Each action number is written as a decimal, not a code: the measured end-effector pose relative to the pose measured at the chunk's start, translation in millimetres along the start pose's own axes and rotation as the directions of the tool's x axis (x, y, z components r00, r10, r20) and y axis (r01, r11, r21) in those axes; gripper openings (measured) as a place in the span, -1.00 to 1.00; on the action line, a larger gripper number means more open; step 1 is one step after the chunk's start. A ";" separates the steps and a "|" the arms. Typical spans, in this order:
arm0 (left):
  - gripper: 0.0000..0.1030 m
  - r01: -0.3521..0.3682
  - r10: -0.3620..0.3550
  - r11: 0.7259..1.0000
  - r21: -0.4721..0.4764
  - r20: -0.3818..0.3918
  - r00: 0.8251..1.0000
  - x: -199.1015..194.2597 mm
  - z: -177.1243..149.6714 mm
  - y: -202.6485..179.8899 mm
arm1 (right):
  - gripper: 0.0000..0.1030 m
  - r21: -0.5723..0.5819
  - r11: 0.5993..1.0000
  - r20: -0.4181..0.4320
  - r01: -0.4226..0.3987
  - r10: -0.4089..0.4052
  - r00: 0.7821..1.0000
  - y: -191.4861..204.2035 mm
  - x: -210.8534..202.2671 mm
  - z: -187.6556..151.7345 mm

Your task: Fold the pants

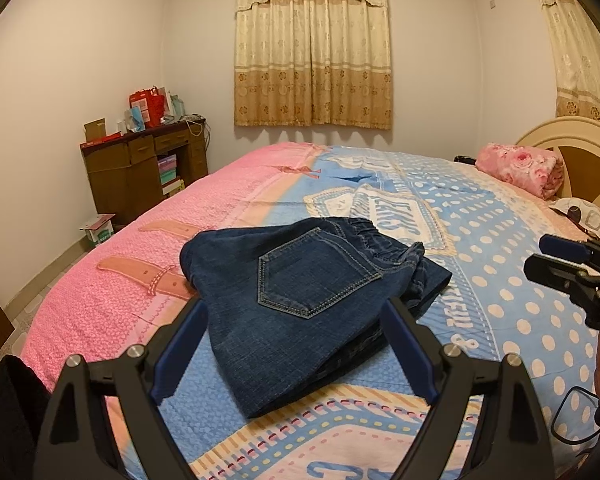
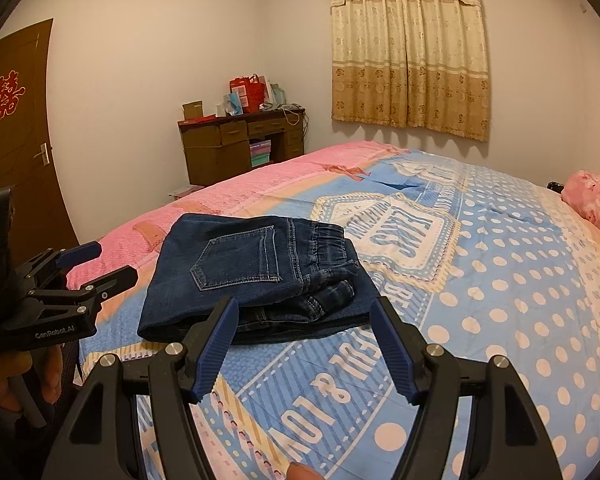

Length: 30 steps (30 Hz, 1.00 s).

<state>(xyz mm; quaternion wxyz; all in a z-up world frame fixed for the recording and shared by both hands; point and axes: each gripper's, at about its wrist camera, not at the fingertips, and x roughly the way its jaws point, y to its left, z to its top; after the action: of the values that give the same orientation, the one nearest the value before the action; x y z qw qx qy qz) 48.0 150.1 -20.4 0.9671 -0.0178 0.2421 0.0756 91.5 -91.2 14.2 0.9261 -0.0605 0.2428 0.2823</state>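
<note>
Jaws apart; left gripper reads "GenRobot.AI" (white print).

Pants on bed, pillow behind

The jeans are dark indigo denim with pale tan stitching outlining the back pocket. The bedspread is light blue with cream polka dots and white lettering, turning to pink with tan belt shapes on its far side. The curtain is cream above a gold floral band. Both hand-held grippers are black with blue pads. The folded blanket is pink with roses.
</note>
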 end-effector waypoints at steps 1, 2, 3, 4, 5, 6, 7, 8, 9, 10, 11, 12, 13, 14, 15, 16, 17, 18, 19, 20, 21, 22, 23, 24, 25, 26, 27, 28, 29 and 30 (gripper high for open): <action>0.76 -0.001 0.001 1.000 0.001 0.000 1.000 0.3 -0.4 0.9 | 0.35 0.000 1.000 0.000 0.000 0.000 1.000 0.1 -0.1 -0.2; 0.76 -0.001 0.001 1.000 0.002 -0.002 1.000 0.5 -0.4 0.9 | 0.35 0.001 1.000 0.000 0.000 0.000 1.000 0.4 -0.1 0.1; 0.76 0.000 0.000 1.000 0.001 -0.002 1.000 0.1 -0.1 0.2 | 0.35 0.001 1.000 -0.001 -0.002 0.002 1.000 0.2 0.3 0.4; 0.76 -0.001 0.001 1.000 0.001 -0.002 1.000 0.1 -0.2 0.4 | 0.36 0.000 1.000 -0.001 -0.003 0.003 1.000 0.3 0.2 0.1; 0.76 -0.001 0.001 1.000 0.001 -0.003 1.000 0.3 -0.1 1.2 | 0.36 -0.002 1.000 -0.001 -0.004 0.004 1.000 0.4 0.0 -0.3; 0.76 0.000 0.000 1.000 0.002 -0.002 1.000 0.3 0.0 1.2 | 0.36 -0.001 1.000 -0.001 -0.003 0.003 1.000 0.6 0.2 -0.1; 0.76 0.002 -0.002 1.000 0.002 -0.002 1.000 0.4 0.0 1.1 | 0.36 -0.002 1.000 -0.001 -0.004 0.004 1.000 0.8 0.1 0.0; 0.76 0.001 -0.001 1.000 0.002 -0.003 1.000 0.5 -0.1 1.5 | 0.36 -0.003 1.000 -0.001 -0.004 0.004 1.000 0.8 0.0 -0.3; 0.76 -0.002 0.002 1.000 0.002 -0.003 1.000 0.3 -0.2 0.7 | 0.36 -0.003 1.000 -0.001 -0.004 0.004 1.000 1.0 0.1 -0.1; 0.76 -0.003 0.003 1.000 0.001 -0.006 1.000 0.6 -0.5 1.9 | 0.36 -0.002 1.000 -0.001 -0.003 0.003 1.000 1.1 0.2 -0.1; 0.76 -0.003 0.003 1.000 0.002 -0.008 1.000 1.6 -0.5 2.5 | 0.36 -0.002 1.000 -0.002 -0.003 0.003 1.000 1.2 0.3 -0.2; 0.76 -0.004 0.004 1.000 0.002 -0.011 1.000 2.6 -0.9 2.9 | 0.36 -0.002 1.000 -0.002 -0.003 0.003 1.000 1.4 0.2 -0.2; 0.76 -0.005 0.005 1.000 0.001 -0.016 1.000 3.2 -1.2 4.3 | 0.36 -0.003 1.000 -0.002 -0.005 0.005 1.000 1.6 0.3 -0.4; 0.76 -0.001 0.001 1.000 0.002 -0.020 1.000 4.3 -1.3 4.8 | 0.36 -0.004 1.000 -0.002 -0.005 0.005 1.000 1.6 0.3 -0.4; 0.76 0.001 -0.001 1.000 0.002 -0.022 1.000 5.1 -1.6 5.1 | 0.36 -0.004 1.000 -0.002 -0.004 0.004 1.000 1.7 0.4 -0.3; 0.76 -0.004 0.004 1.000 0.003 -0.021 1.000 5.3 -1.9 5.4 | 0.36 -0.004 1.000 -0.002 -0.005 0.005 1.000 1.8 0.4 -0.3; 0.76 -0.018 0.019 1.000 0.008 -0.019 1.000 4.9 -2.3 5.7 | 0.36 -0.004 1.000 -0.002 -0.004 0.004 1.000 1.9 0.5 -0.4; 0.76 -0.022 0.023 1.000 0.012 -0.021 1.000 5.8 -1.6 4.1 | 0.36 -0.006 1.000 -0.002 -0.006 0.006 1.000 2.2 0.3 -0.7; 0.76 -0.020 0.020 1.000 0.016 -0.025 0.999 5.7 -1.5 4.3 | 0.36 -0.006 1.000 -0.002 -0.005 0.005 1.000 2.3 0.3 -0.8; 0.76 -0.023 0.024 1.000 0.018 -0.026 0.999 5.8 -1.4 3.8 | 0.36 -0.006 1.000 -0.002 -0.005 0.005 1.000 2.3 0.3 -0.6; 0.76 -0.027 0.027 0.999 0.017 -0.026 0.999 6.2 -1.1 3.6 | 0.36 -0.006 1.000 -0.002 -0.004 0.004 1.000 2.4 0.3 -0.6; 0.76 -0.027 0.027 1.000 0.016 -0.028 0.999 6.4 -0.9 3.5 | 0.36 -0.006 1.000 -0.002 -0.005 0.005 1.000 2.4 0.4 -0.6; 0.79 -0.021 0.021 1.000 0.015 -0.032 0.999 6.8 -1.0 4.0 | 0.36 -0.006 1.000 -0.002 -0.005 0.005 1.000 2.6 0.4 -0.7; 0.80 -0.021 0.022 1.000 0.013 -0.036 0.999 7.5 -1.0 3.9 | 0.36 -0.007 1.000 -0.002 -0.005 0.005 1.000 2.5 0.4 -0.7; 0.81 -0.024 0.024 1.000 0.011 -0.038 0.999 7.9 -1.2 4.1 | 0.36 -0.008 1.000 -0.002 -0.004 0.004 1.000 2.7 0.4 -0.8; 0.81 -0.022 0.023 1.000 0.010 -0.040 0.999 8.4 -1.3 4.2 | 0.36 -0.010 1.000 -0.002 -0.004 0.004 1.000 2.7 0.1 -1.0; 0.82 -0.024 0.025 1.000 0.011 -0.042 0.999 8.5 -1.3 4.1 | 0.36 -0.013 1.000 -0.001 -0.006 0.006 1.000 3.0 -0.1 -1.2; 0.85 -0.031 0.032 0.999 0.010 -0.047 0.998 8.7 -1.4 4.8 | 0.36 -0.016 1.000 -0.002 -0.007 0.007 1.000 2.8 0.0 -1.1; 0.89 -0.034 0.034 0.999 0.009 -0.048 0.998 9.6 -1.9 5.1 | 0.36 -0.018 1.000 -0.002 -0.007 0.007 1.000 3.1 -0.1 -1.3; 0.90 -0.036 0.036 0.999 0.009 -0.050 0.998 10.2 -2.1 5.3 | 0.36 -0.021 1.000 -0.003 -0.008 0.008 1.000 3.3 -0.2 -1.4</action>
<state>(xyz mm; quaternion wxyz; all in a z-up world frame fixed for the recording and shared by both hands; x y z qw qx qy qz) 55.1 156.6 -27.0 0.9593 -0.0115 0.2668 0.0916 89.0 -88.9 13.1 0.9240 -0.0698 0.2412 0.2885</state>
